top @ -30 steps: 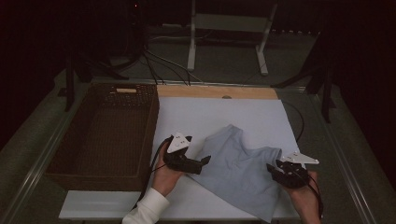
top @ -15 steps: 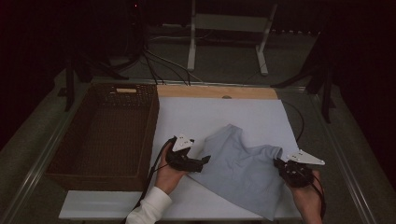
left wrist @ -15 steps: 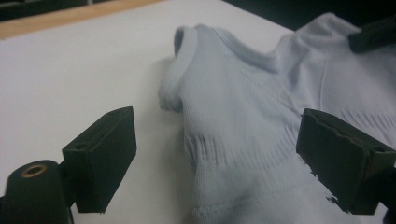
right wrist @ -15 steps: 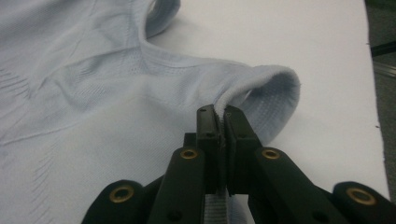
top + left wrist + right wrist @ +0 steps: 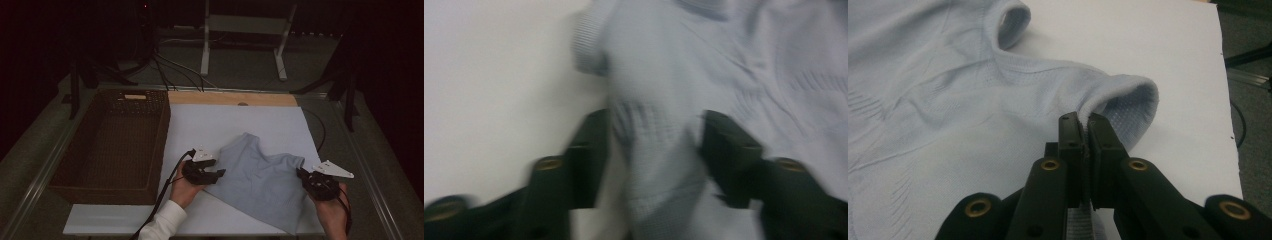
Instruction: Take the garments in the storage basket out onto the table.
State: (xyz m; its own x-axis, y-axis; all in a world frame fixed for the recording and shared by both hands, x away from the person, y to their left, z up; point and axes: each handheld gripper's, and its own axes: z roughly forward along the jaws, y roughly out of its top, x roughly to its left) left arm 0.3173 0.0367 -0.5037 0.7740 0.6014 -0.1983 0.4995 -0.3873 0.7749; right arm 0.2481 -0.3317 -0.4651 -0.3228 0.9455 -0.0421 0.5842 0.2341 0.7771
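Left hand-held gripper [image 5: 654, 150] has been closing astride the shirt's [image 5: 260, 175] edge.

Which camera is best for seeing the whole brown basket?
The high view. It looks down on the whole wicker basket, beside the white board where the light blue shirt lies. The two gripper views look closely along their jaws at the shirt and the board, so they don't help with the basket.
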